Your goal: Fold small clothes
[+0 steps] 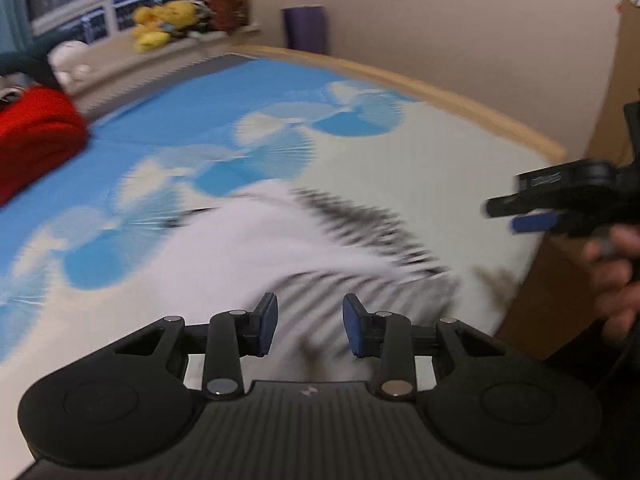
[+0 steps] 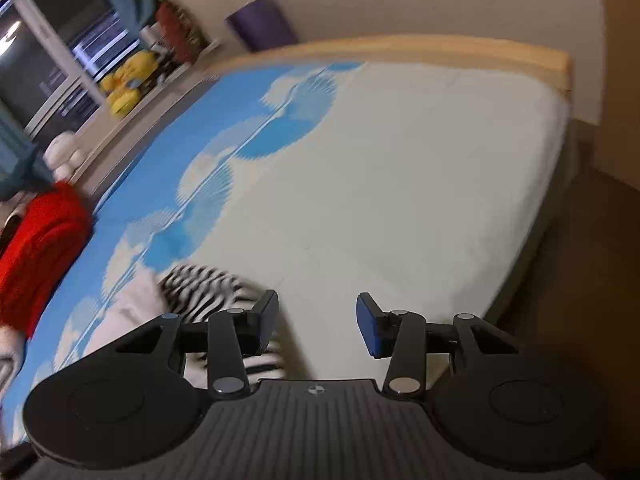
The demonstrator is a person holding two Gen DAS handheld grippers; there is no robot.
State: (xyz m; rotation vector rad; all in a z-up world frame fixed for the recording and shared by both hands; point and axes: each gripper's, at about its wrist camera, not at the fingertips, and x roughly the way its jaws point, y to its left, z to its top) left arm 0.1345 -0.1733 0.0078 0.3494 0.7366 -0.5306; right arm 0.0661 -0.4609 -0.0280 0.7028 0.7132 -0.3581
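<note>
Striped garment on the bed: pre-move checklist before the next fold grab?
1. Left tongs open, nothing between the pads: ok.
2. Right tongs open, empty: ok.
3. Striped garment in front of the left tongs: ok.
4. Garment lying flat with edges findable: cannot tell, picture blurred.
5. Red clothing apart from the garment: ok.
6. Right tongs over the garment: not ok, mostly bare bed sheet ahead.

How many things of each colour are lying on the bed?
Black-and-white striped: 1, the striped garment
Red: 1, the red cloth
Total: 2 on the bed, as far as the blur lets me tell.
</note>
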